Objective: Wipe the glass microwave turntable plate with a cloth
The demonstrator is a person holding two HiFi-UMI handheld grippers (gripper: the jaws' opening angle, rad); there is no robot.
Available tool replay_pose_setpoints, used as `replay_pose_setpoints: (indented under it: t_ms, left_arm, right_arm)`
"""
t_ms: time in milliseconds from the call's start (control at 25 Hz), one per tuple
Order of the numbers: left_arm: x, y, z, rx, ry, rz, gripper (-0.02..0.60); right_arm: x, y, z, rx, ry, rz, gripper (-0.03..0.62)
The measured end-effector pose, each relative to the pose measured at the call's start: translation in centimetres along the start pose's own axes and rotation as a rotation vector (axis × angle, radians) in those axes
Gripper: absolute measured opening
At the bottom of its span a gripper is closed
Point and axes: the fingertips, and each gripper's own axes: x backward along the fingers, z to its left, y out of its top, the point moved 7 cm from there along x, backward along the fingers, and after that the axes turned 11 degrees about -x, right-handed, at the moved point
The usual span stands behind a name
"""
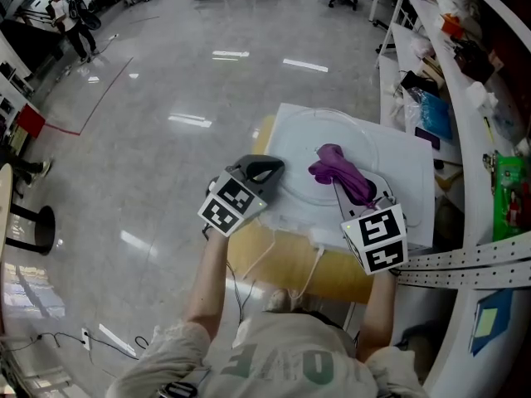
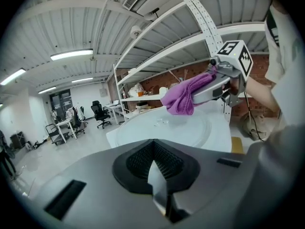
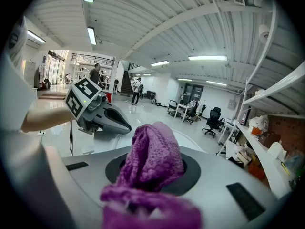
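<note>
Here the right gripper (image 1: pixel 344 187) has its jaws clamped on a purple knitted cloth (image 1: pixel 336 162), which bunches out past the tips and hangs over the middle of the glass microwave turntable plate (image 1: pixel 365 143). The plate lies flat on a white board (image 1: pixel 408 177). The left gripper (image 1: pixel 264 169) sits at the plate's left rim with its jaws pressed together, and nothing clearly shows between them.

The purple cloth (image 3: pixel 152 161) looks knitted and rough. The turntable plate (image 1: pixel 332 127) is clear, smooth glass on a matt white surface (image 1: pixel 406 160). The floor (image 1: pixel 166 156) is glossy.
</note>
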Motion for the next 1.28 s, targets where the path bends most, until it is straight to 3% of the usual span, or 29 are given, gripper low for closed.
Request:
replay_pose_setpoints:
  t_ms: [440,640,1080,1280]
  left_arm:
    - [-0.4,0.8,-1.1,-0.007,-0.042,0.043,0.002]
    - [-0.5,0.9,-1.2,0.045,-0.063,0.102,0.002]
    - [-0.7,0.8,-1.6,0.039,-0.087,0.088,0.002]
    - [-0.4,1.0,-1.5,0.038,-0.088,0.086,0.002]
  right_arm:
    - [-3.2,3.1,1.2,0.08,0.078,0.002,0.048]
    - [-6.7,4.4,1.6,0.173,0.12,0.066,0.049]
    - [-12.4,4.7,3.4,0.335,0.251,0.22,0.049]
    - [-13.8,4.9,3.1,0.33,0.237,0.25,0.049]
